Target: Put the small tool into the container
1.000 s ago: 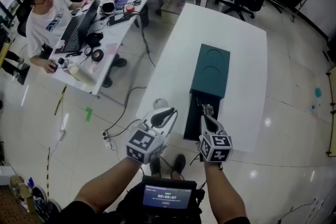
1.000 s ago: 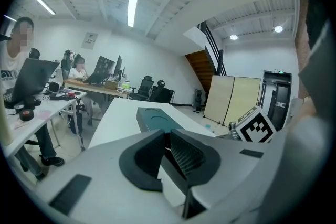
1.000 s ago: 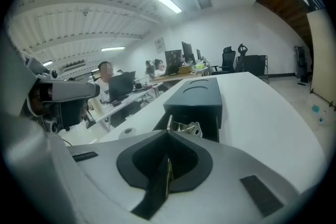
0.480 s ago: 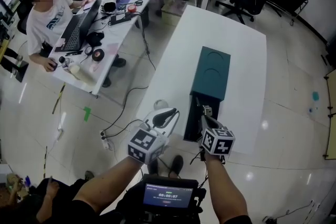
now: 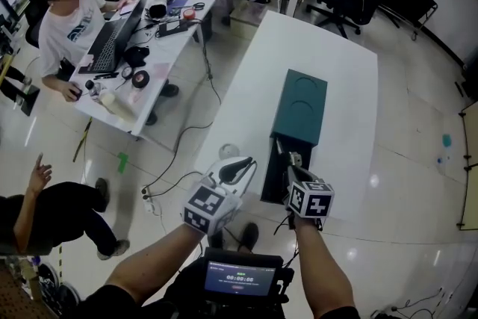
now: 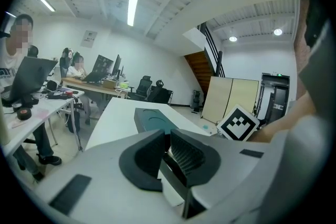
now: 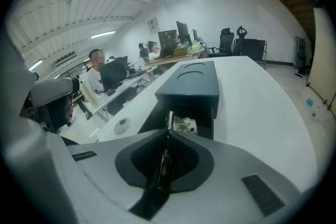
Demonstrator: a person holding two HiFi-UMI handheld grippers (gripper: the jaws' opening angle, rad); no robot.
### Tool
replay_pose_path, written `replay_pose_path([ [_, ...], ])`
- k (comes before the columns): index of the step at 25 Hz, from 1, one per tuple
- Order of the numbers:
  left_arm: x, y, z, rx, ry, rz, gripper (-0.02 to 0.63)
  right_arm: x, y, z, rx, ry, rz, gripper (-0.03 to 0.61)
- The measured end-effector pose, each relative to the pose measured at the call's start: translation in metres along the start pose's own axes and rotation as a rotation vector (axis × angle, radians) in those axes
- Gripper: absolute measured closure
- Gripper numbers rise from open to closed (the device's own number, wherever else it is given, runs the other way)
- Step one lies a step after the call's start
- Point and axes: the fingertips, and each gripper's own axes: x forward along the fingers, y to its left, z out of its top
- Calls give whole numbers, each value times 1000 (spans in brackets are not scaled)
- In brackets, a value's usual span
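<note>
Both forearms come up bare from the bottom of the head view, the left forearm (image 5: pixel 146 269) slanting in from the lower left, the right forearm (image 5: pixel 320 276) running almost straight ahead. Each hand is hidden behind its marker cube. The left tongs (image 5: pixel 240 163) point forward and a little to the right. In the left gripper view their ribbed pads (image 6: pixel 184 150) stand together with nothing between them. The right tongs (image 5: pixel 292 165) point forward, just beside the left but not touching. Their jaws are closed on a thin tool (image 7: pixel 168 124) whose metal tip sticks out past the pads.
</note>
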Motion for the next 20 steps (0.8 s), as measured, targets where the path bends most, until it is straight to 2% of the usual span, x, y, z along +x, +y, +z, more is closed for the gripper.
replay_pose_path([
  [15,-11,7,3,-9,-16,24,560,1,5,-10,-50,62,1,517],
  [18,-14,6,1,-4,-8,22,560,0,5,-13,-59,82,5,471],
  [20,-15,5,1,-3,-5,18,560,-3,7,-13,-54,77,13,468],
])
